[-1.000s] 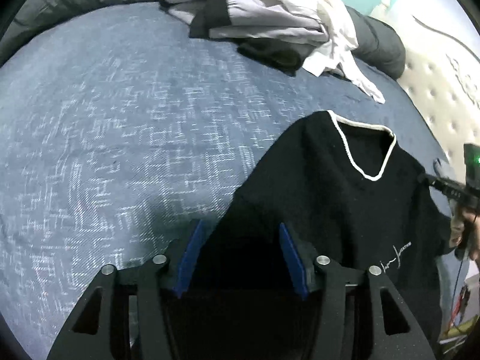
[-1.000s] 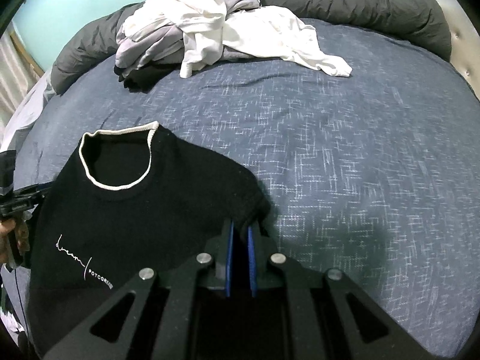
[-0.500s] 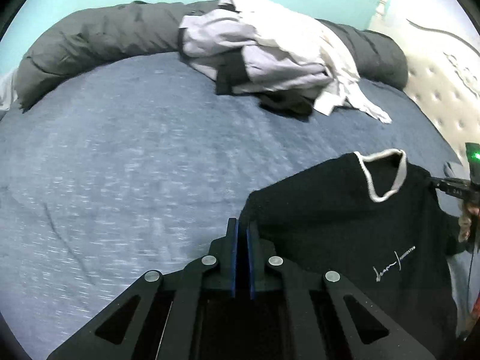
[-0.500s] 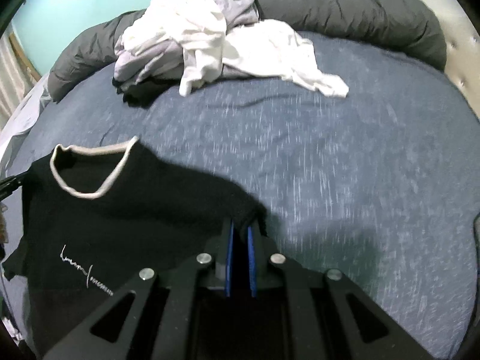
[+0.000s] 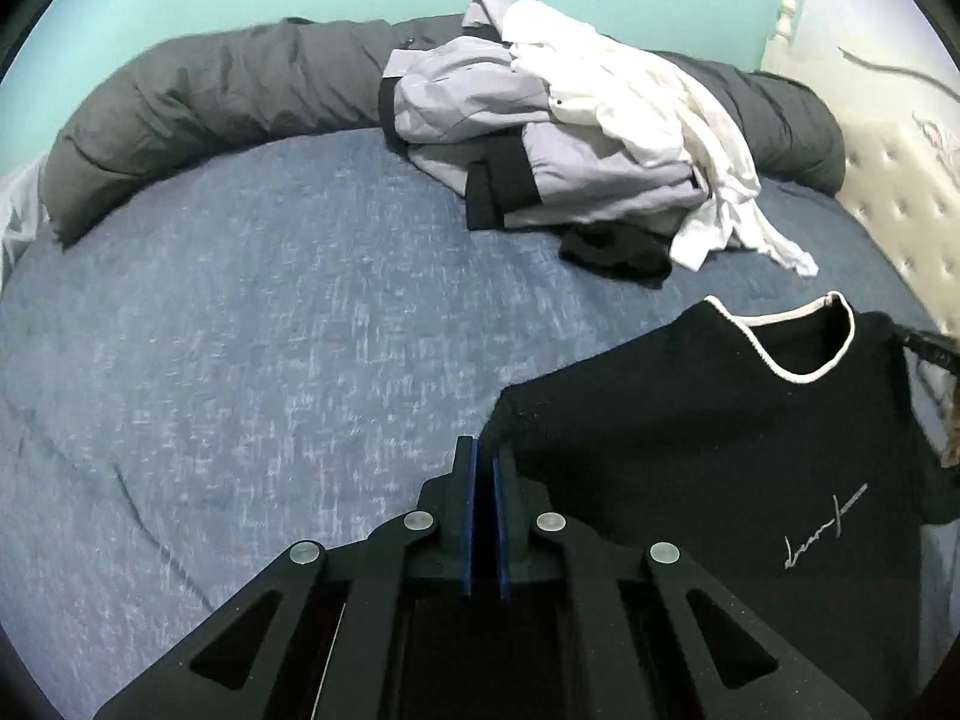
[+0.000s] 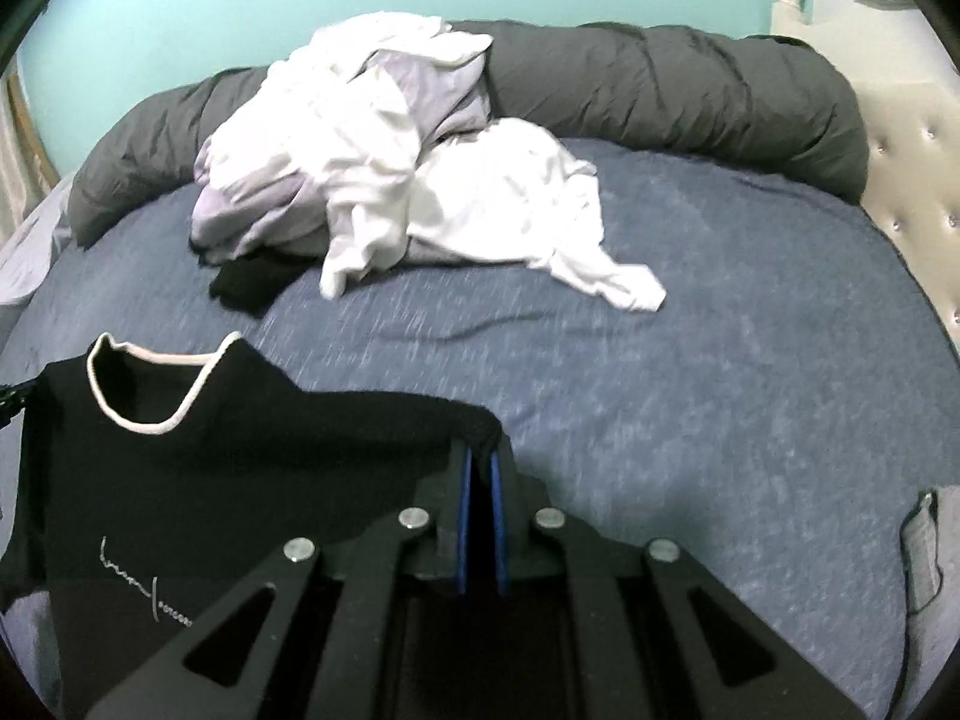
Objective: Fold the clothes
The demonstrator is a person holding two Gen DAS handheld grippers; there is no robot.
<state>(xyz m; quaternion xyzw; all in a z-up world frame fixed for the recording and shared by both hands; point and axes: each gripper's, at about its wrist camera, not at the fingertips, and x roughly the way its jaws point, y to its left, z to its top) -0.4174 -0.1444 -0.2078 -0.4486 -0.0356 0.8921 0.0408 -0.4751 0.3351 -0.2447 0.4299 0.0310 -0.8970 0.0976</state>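
Note:
A black T-shirt (image 5: 708,420) with a white collar trim and small white script on the chest hangs stretched above the blue bed. My left gripper (image 5: 485,450) is shut on one shoulder corner of it. In the right wrist view the same black T-shirt (image 6: 228,438) spreads to the left, and my right gripper (image 6: 480,456) is shut on its other shoulder corner. The shirt's lower part drops out of sight below both cameras. The tip of the right gripper shows at the far right edge of the left wrist view, behind the shirt.
A heap of white, lilac and black clothes (image 5: 576,138) lies at the back of the blue bedsheet (image 5: 240,360). A rolled grey duvet (image 6: 690,84) runs along the far edge under a teal wall. A tufted cream headboard (image 6: 918,180) stands on the right.
The left gripper closed on the shirt's shoulder corner. Both grippers then rose and tilted up, lifting the shirt off the bed, so the clothes heap and wall came into view.

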